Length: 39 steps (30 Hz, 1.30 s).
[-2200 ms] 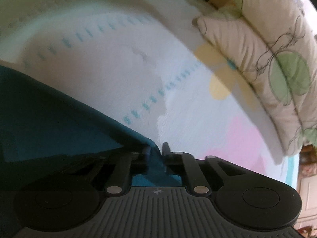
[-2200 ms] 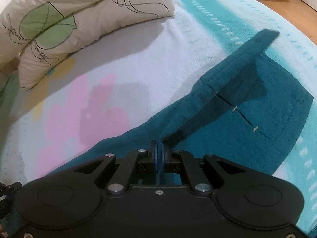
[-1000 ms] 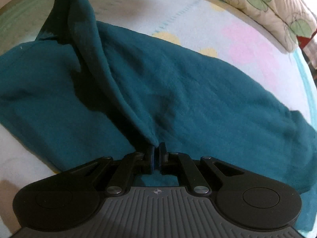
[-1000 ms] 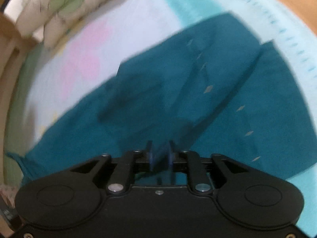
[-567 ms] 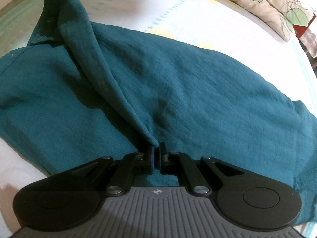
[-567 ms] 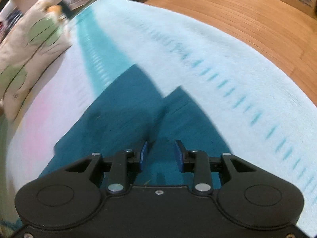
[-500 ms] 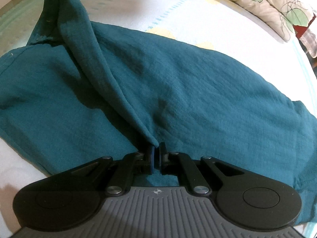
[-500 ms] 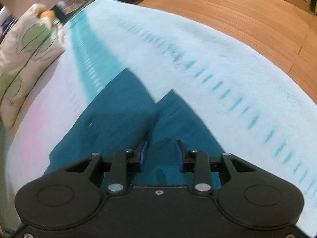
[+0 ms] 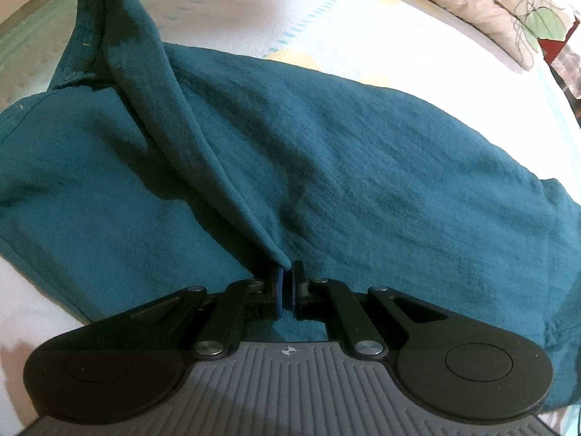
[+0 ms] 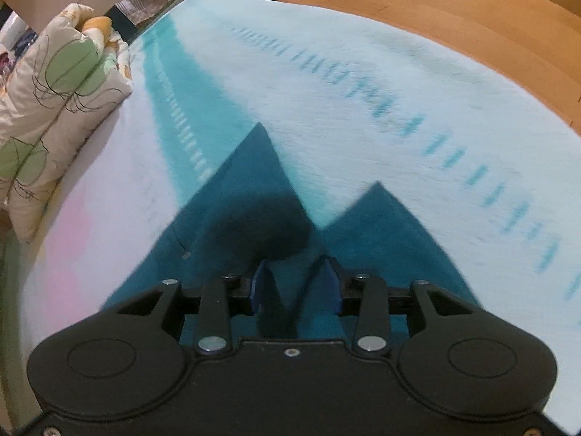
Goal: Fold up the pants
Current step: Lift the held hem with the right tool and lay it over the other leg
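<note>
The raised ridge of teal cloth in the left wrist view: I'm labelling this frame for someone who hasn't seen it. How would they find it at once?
Start at the pale blanket with the teal pants spread across it. From the left gripper, whose jaws are shut on the cloth, a fold climbs up and to the left. It alone stands up as a ridge; the rest of the pants lies flat.
</note>
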Each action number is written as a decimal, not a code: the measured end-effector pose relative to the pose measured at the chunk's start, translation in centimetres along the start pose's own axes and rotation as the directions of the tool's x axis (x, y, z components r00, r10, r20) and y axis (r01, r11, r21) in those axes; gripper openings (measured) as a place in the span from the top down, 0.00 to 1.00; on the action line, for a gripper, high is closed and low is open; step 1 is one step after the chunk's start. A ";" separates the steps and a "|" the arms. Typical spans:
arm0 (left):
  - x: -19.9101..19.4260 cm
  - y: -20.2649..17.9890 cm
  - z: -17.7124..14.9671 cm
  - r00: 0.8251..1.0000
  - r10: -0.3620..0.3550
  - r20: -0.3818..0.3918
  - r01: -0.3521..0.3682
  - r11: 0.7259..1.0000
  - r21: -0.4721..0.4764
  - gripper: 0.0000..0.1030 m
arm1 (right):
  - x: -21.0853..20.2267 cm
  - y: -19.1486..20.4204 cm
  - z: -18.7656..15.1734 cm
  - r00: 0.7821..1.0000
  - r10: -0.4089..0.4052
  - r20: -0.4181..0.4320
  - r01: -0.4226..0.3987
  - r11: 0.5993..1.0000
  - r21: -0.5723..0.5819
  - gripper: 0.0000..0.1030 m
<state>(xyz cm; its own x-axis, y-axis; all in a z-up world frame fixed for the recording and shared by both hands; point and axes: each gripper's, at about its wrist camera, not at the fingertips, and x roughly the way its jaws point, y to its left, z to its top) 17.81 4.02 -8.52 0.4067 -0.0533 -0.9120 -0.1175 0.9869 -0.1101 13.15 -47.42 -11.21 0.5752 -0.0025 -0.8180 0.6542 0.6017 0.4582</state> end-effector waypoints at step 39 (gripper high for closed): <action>-5.2 -0.2 1.3 0.997 -0.017 0.074 0.016 1.000 0.012 0.97 | -7.5 -1.2 -1.3 0.997 0.065 0.050 -0.062 0.996 -0.066 0.86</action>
<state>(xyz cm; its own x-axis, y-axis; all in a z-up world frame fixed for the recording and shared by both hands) 16.89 4.33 -3.23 0.4749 -0.0589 -0.8781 -0.0997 0.9877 -0.1202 7.47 -47.12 -6.09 0.6406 -0.0035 -0.7678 0.5837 0.6519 0.4840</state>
